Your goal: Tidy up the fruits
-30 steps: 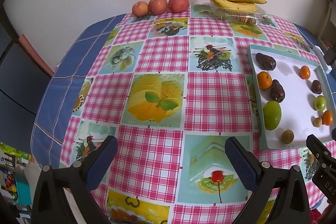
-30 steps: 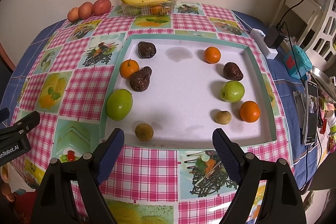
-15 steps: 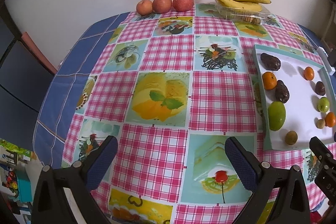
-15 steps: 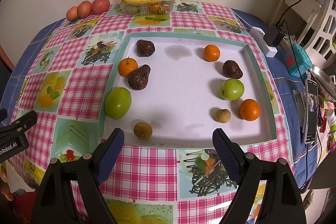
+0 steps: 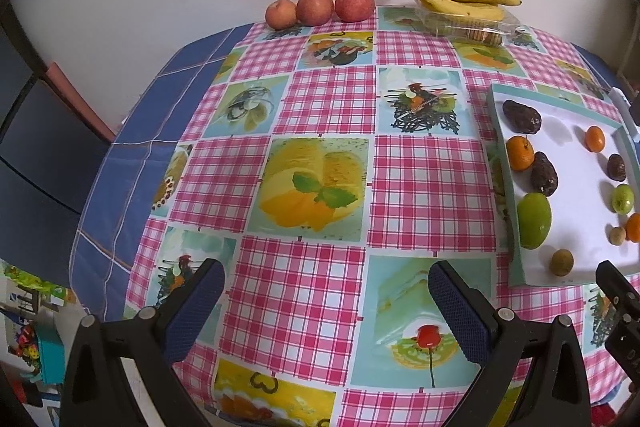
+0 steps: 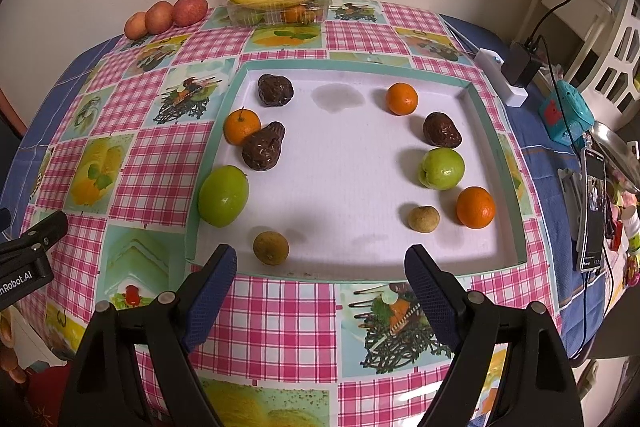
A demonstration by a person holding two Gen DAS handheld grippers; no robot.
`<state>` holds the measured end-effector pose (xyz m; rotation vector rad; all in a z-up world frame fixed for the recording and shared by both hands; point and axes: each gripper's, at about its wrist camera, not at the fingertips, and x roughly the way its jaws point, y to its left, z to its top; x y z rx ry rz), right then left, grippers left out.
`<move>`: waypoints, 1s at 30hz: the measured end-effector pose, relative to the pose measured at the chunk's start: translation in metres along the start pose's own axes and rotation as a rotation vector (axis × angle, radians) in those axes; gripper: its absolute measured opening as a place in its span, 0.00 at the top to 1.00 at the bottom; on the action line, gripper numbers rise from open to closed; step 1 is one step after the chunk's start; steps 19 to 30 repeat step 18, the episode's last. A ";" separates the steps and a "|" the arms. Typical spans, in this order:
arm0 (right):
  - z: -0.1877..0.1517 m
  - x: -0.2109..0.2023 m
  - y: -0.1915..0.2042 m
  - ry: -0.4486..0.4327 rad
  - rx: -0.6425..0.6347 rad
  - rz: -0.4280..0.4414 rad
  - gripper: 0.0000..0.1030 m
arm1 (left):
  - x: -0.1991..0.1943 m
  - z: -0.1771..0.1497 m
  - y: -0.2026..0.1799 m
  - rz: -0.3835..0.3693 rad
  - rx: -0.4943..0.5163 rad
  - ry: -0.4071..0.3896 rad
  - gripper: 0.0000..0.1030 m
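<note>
Checked oilcloth covers the worktop [image 6: 280,323], where a white tray [image 6: 474,95] holds the loose fruits: oranges, green ones, dark wrinkled ones and small brown ones, in a left and a right group. Both the left hand-held gripper [image 5: 326,301] and the right hand-held gripper [image 6: 320,285] hover at the near edge, jaws spread wide, holding nothing. Round fruits could roll if nudged, and the small brown fruit [image 6: 271,247] just beyond the right one's fingers might slip a wide grasp.

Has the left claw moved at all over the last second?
Yes. The left gripper has pulled back: in its view the red apples by the wall and the tray have slid lower and shrunk.
</note>
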<state>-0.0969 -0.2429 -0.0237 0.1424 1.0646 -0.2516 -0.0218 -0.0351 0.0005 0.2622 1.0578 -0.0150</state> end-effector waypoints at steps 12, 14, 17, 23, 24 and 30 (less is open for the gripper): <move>-0.001 0.001 -0.001 0.003 0.002 0.000 0.16 | 0.000 -0.001 -0.001 0.017 0.002 -0.002 0.00; -0.001 0.001 0.000 0.004 0.006 -0.001 0.16 | 0.000 -0.001 -0.001 0.018 0.004 -0.003 0.00; -0.001 0.001 0.000 0.005 0.009 -0.001 0.16 | 0.000 -0.001 -0.001 0.017 0.001 0.000 0.00; -0.001 0.001 0.000 0.006 0.009 0.000 0.16 | 0.000 -0.001 -0.001 0.017 0.000 0.000 0.00; -0.001 0.001 0.000 0.006 0.009 0.000 0.16 | 0.000 -0.001 -0.001 0.017 0.000 0.000 0.00; -0.001 0.001 0.000 0.006 0.009 0.000 0.16 | 0.000 -0.001 -0.001 0.017 0.000 0.000 0.00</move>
